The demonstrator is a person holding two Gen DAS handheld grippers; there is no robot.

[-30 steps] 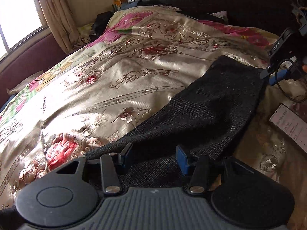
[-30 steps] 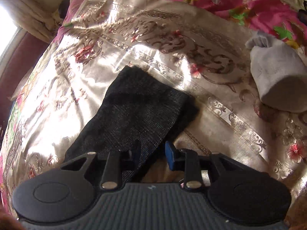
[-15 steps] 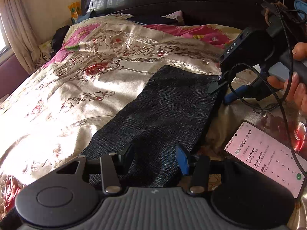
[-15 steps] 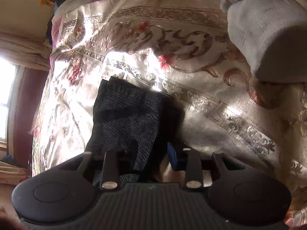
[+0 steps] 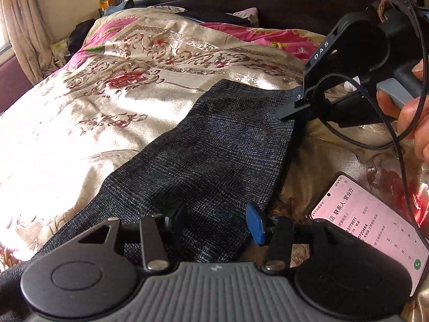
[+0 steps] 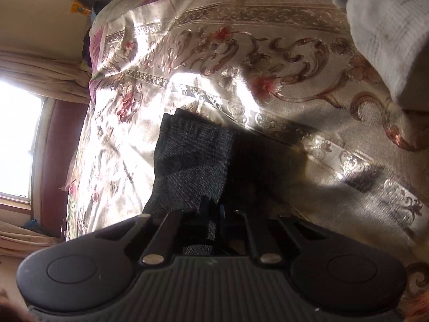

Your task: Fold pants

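Observation:
Dark grey checked pants (image 5: 219, 155) lie folded lengthwise on a gold floral bedspread (image 5: 107, 112). My left gripper (image 5: 217, 222) hovers over the near end of the pants, its jaws open, with cloth below and between the fingers but no pad pressing on it. My right gripper (image 6: 214, 209) is shut on the side edge of the pants (image 6: 187, 161), near their far end. In the left wrist view the right gripper (image 5: 288, 111) pinches the far right corner, held by a person's hand (image 5: 413, 112).
A phone (image 5: 375, 225) with a lit pink screen lies on the bed just right of the pants. A pale grey garment (image 6: 388, 26) sits at the far right. A dark headboard (image 5: 268, 0) stands behind, curtains and a window to the left. A black cable (image 5: 396, 123) hangs from the right gripper.
The right gripper's jaws have closed onto the edge of the pants and the wrist has rolled. The left gripper shifted right along the pants, bringing the phone into view, then stayed still and open.

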